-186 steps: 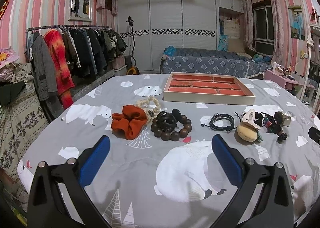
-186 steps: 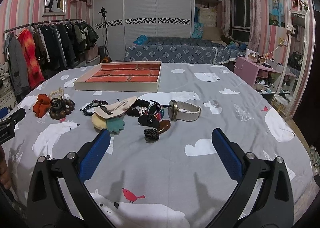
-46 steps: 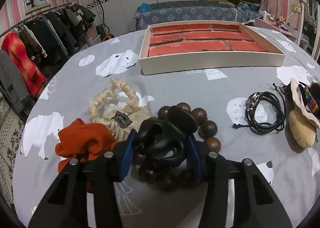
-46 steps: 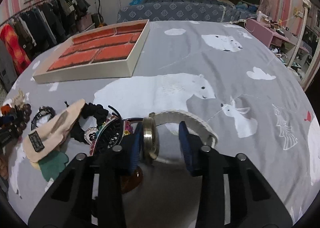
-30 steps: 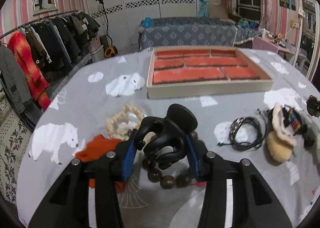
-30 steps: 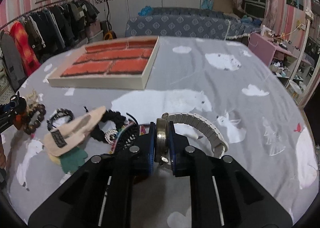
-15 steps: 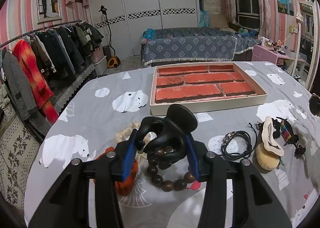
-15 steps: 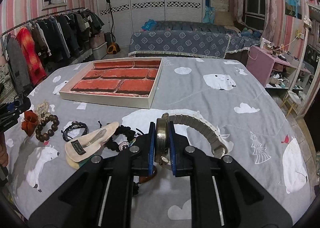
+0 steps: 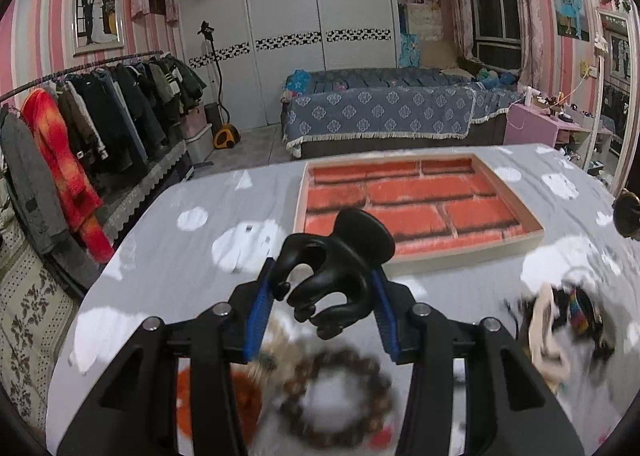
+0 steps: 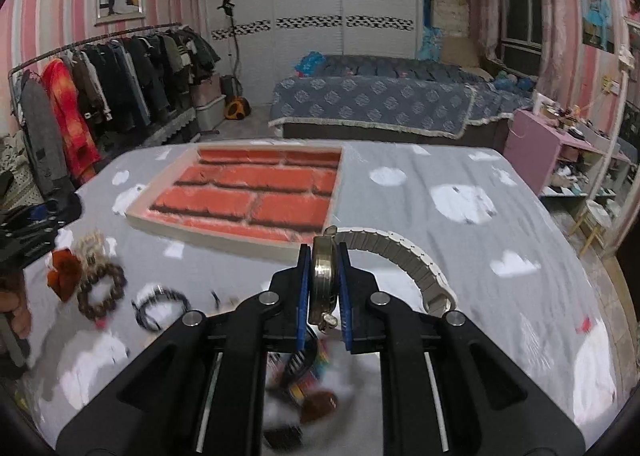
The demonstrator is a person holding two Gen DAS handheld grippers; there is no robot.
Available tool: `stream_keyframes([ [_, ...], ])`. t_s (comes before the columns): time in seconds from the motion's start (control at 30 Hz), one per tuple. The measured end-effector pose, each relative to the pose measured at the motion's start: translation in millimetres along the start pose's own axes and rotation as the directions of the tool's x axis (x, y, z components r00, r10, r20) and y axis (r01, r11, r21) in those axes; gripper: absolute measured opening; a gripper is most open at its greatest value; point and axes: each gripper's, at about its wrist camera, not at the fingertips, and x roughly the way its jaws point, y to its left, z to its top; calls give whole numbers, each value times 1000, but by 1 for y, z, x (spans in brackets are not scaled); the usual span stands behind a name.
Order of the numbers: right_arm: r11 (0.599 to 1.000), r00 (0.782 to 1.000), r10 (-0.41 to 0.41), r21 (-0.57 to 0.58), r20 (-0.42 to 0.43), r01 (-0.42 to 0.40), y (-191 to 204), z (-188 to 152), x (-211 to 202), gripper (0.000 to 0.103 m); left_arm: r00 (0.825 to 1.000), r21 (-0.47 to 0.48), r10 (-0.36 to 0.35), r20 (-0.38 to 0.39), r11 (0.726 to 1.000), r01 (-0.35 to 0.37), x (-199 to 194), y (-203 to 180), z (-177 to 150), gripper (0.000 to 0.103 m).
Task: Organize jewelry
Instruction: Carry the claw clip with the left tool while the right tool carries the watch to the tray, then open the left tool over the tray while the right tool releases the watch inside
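Dim indoor light; motion-blurred foreground

Your work surface is a table with a grey polar-bear cloth [image 10: 460, 256]. On it: far, the red-lined tray [image 10: 256, 195]; near left, an orange scrunchie [image 10: 64, 272], wooden bead bracelet [image 10: 102, 290] and black cord bracelet [image 10: 160, 306].

Black claw clip [image 9: 334, 276] and gold-faced watch [image 10: 325, 276] held above tray [image 9: 524, 246].

No text, label, brand, number or sign can be read in either view; the framed pictures [image 9: 97, 10] on the far striped wall show figures only, no lettering.
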Motion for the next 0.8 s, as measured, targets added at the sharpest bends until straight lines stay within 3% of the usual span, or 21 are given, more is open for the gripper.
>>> stream_keyframes([
  [0.17,999,999,35,-28,4,-35,19,32,29,14,1000,32,-3,30,999,2,25,-14,27,45],
  [0.4,994,995,100,-53,-3,-100,44,60,85,14,999,-4,-19,-42,1000,19,98,-25,39,45],
  [0.57,992,992,93,-81,-85,-100,56,71,142,14,986,-25,-30,-164,999,26,153,-29,35,45],
  [0.8,991,968,62,-101,-244,-89,54,58,201,14,968,-20,-24,-250,1000,19,177,-34,30,46],
])
